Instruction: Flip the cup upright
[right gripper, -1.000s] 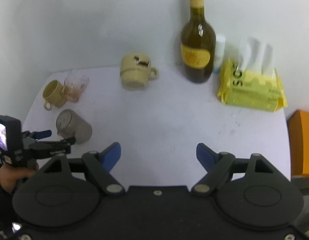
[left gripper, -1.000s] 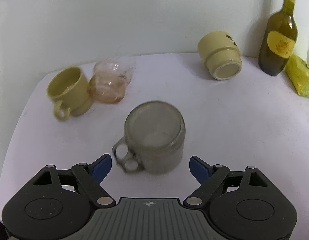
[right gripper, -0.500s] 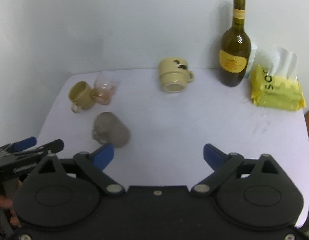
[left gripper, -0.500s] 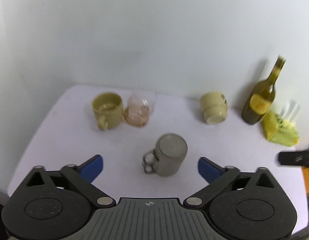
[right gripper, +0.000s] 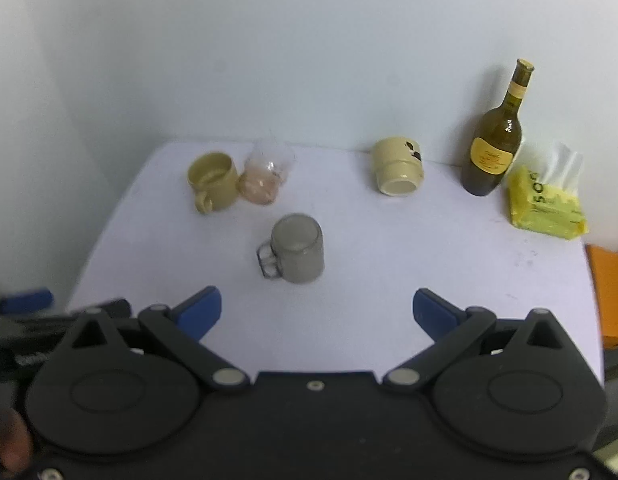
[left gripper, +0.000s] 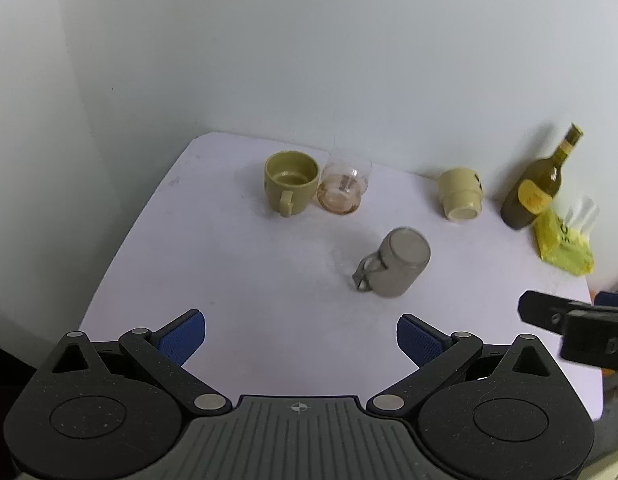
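— So which cup needs flipping?

— Most likely the cream cup (right gripper: 397,170). It lies on its side at the back of the table (right gripper: 429,248), near the bottle (right gripper: 493,148), with one round end turned toward us. The grey cup (right gripper: 299,248) stands on end mid-table, handle to the left. Its top is too blurred to tell mouth from base.

— And the grippers?

— The left gripper (left gripper: 299,326) and the right gripper (right gripper: 317,298) both have their fingers wide apart and hold nothing. Both are at the near edge, well apart from every cup.

— How would you do it well?

— I'd take the right one, since the cream cup sits on that side. Pass to the right of the grey cup so the fingers don't clip it. Bring the pads down on either side of the cream cup's wall, across its width and not along it. Close them firmly, because a glazed round body will likely slip or roll under a light pinch.

— Then just turn the wrist?

— Lift a little first, so the rim doesn't drag. Rotate until the mouth faces up, then lower the base flat before letting go.

— Any risks?

— The bottle stands close behind, so swing the cup toward the open middle. I can't see the handle from here, so check that it doesn't end up under a pad. The olive cup (right gripper: 213,178) and the glass (right gripper: 265,178), touching at back left, are out of the way.
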{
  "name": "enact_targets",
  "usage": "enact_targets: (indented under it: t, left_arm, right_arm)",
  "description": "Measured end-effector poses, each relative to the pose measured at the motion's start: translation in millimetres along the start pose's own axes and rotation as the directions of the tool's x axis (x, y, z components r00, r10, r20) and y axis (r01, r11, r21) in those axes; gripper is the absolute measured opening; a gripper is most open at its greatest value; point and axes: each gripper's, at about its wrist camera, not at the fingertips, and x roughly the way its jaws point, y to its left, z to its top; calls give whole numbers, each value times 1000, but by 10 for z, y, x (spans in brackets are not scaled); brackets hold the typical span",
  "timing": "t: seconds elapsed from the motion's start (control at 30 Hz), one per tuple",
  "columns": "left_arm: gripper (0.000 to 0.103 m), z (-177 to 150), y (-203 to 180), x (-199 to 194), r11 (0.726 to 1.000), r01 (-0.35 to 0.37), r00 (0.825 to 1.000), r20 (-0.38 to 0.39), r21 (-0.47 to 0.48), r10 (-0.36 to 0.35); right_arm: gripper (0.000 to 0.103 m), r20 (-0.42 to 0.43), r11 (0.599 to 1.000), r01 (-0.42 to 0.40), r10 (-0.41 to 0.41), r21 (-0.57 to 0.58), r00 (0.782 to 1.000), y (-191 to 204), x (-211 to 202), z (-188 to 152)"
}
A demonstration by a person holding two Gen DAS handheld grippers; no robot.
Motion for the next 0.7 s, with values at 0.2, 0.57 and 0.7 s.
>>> enact_targets:
  t: [0.2, 0.57, 0.7]
  left_arm:
    - [103, -9, 119, -80, 1000, -5, 1000, 15, -3, 5]
    - [103, -12, 118, -53, 1000, -13, 1000, 11, -16, 13]
    - [103, -17, 124, -63, 1000, -13, 1000, 12, -18, 13]
  right_arm:
    - [103, 1, 1000, 21, -21, 2, 1000, 145, -53, -69]
    - [103, -10, 1000, 20, -20, -20, 1000, 244, -43, -85]
    - [103, -13, 999, 20, -20, -29, 1000, 245, -26, -56]
